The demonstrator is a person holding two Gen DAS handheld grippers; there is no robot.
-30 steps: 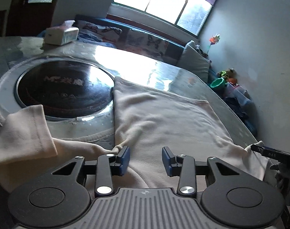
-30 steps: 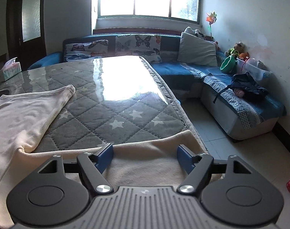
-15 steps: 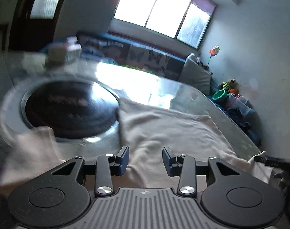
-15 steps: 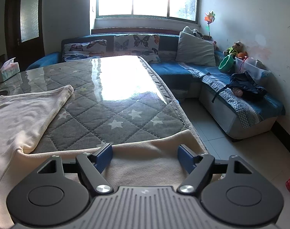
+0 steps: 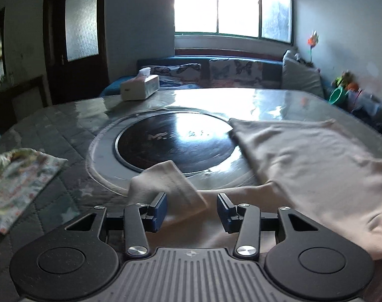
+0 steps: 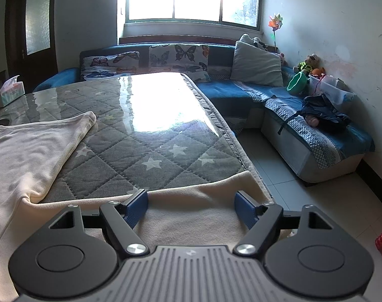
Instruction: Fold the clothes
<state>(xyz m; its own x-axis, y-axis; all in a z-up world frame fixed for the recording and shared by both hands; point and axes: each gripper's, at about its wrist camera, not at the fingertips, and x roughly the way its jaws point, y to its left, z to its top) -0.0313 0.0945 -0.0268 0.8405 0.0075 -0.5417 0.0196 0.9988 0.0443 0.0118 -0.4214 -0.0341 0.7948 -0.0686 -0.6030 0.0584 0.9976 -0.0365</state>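
Sleeve (image 5: 165, 183) pointing toward cooktop (image 5: 176, 141)

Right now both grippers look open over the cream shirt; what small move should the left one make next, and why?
Probably ease the left gripper forward and close on the sleeve. Its jaws stand open with the sleeve's cuff end lying just ahead between them, ungripped. The right gripper hovers open over the shirt at the table's edge.
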